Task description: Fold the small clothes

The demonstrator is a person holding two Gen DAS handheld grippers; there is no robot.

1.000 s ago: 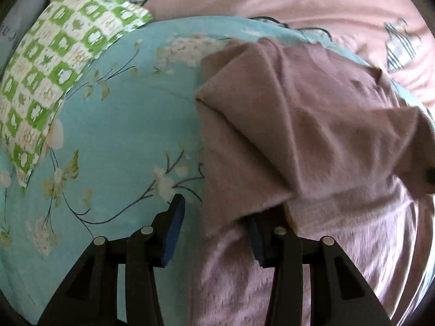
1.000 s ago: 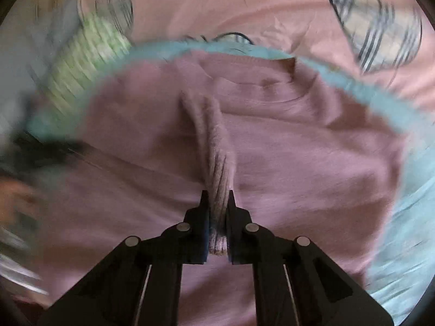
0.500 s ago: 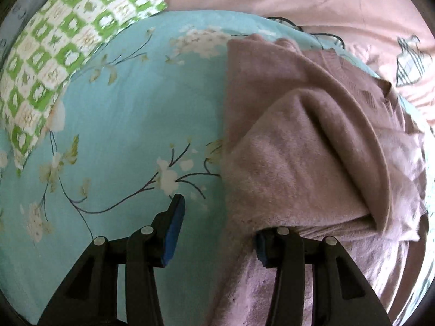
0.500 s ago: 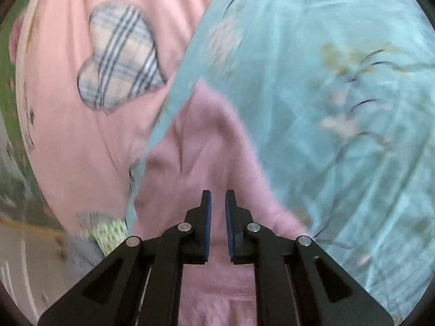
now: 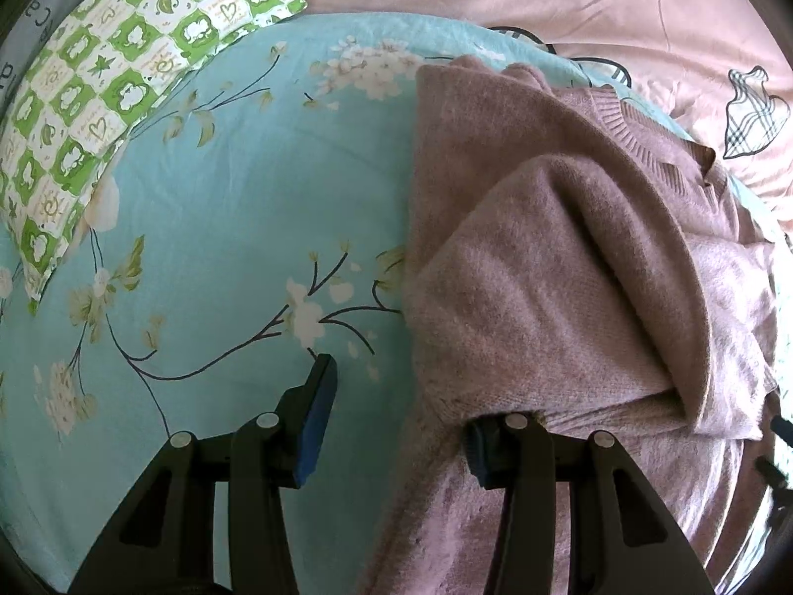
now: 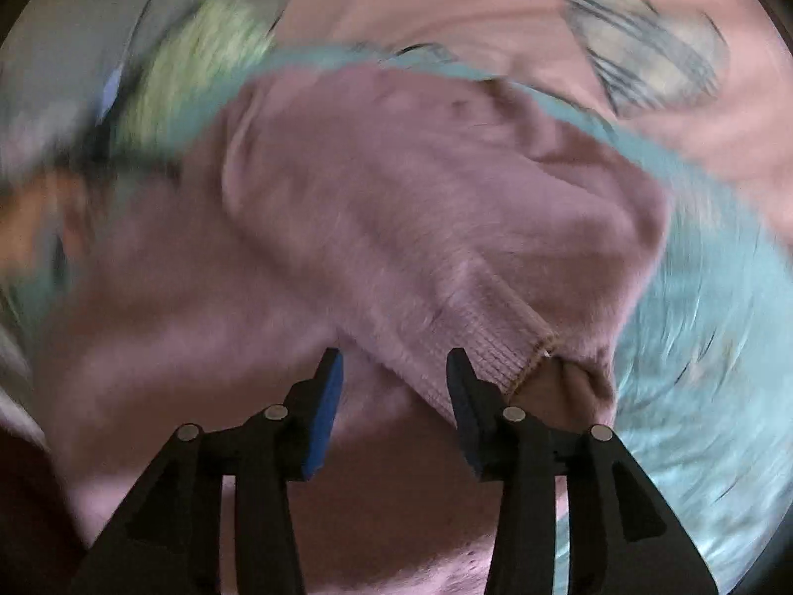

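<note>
A mauve knitted sweater [image 5: 545, 258] lies partly folded on a light blue flowered sheet [image 5: 223, 208]. In the left wrist view my left gripper [image 5: 396, 411] is open at the sweater's left edge; its right finger is under a fold of the knit, its left finger over the sheet. In the right wrist view, which is blurred by motion, the sweater [image 6: 396, 208] fills the middle, and a folded sleeve with a ribbed cuff [image 6: 500, 342] lies in front of my right gripper [image 6: 394, 377], which is open and holds nothing.
A green and white checked pillow [image 5: 114, 79] lies at the far left. A pink quilt with plaid patches [image 5: 570, 0] lies behind the sheet and shows blurred in the right wrist view [image 6: 495, 10].
My right gripper has let go of the sleeve, swung about and now stands open over the sweater. The sleeve now lies folded across the sweater's body. My left gripper has stayed open.
</note>
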